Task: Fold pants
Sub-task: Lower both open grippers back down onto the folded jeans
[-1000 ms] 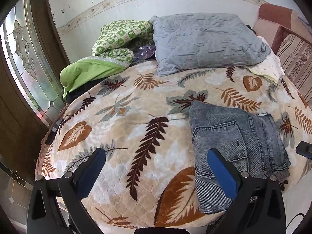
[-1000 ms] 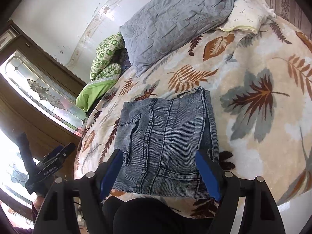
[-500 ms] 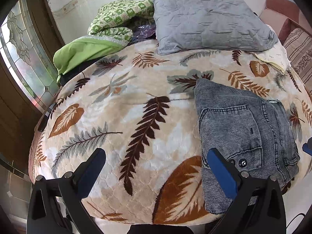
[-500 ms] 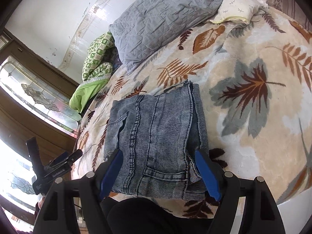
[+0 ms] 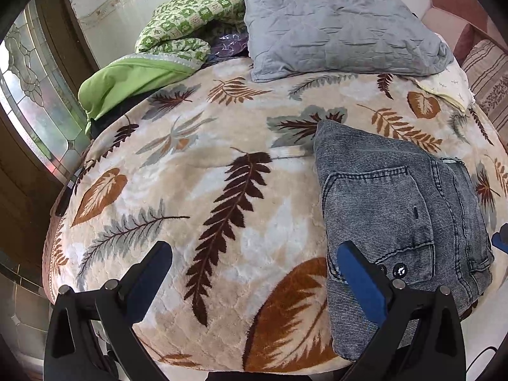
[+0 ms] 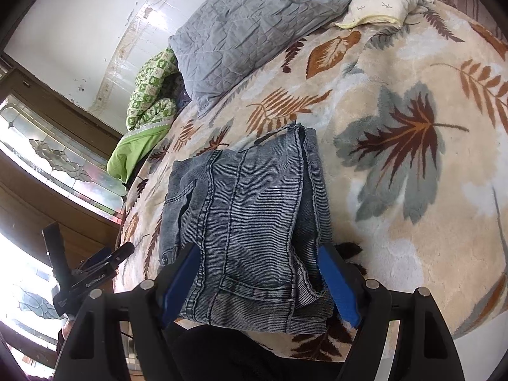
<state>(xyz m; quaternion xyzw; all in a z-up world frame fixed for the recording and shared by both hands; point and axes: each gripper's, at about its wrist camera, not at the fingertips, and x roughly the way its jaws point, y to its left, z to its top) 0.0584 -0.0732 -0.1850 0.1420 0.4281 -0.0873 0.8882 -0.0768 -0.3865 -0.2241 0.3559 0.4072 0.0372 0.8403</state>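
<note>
Grey-blue denim pants (image 5: 397,209) lie folded in a thick rectangle on the leaf-patterned blanket (image 5: 197,171), near the bed's front edge. In the left wrist view my left gripper (image 5: 254,250) is open above the blanket just left of the pants, and its right blue finger (image 5: 358,276) overlaps their near left corner by the two buttons. In the right wrist view the pants (image 6: 247,209) fill the middle. My right gripper (image 6: 258,250) is open, a blue pad on either side of the waistband end, and I cannot see either pad pressing the cloth.
A grey quilted pillow (image 5: 336,25) and a green patterned quilt (image 5: 177,28) lie at the bed's head, with a cream pillow (image 6: 384,0) beside them. A leaded-glass door (image 5: 28,95) stands to the left. The left gripper's body (image 6: 92,273) shows at the right wrist view's left edge.
Both grippers have sunk toward the bed and tipped down a little, so the pants loom larger. The pants lie as before, and both grippers have stayed open.
</note>
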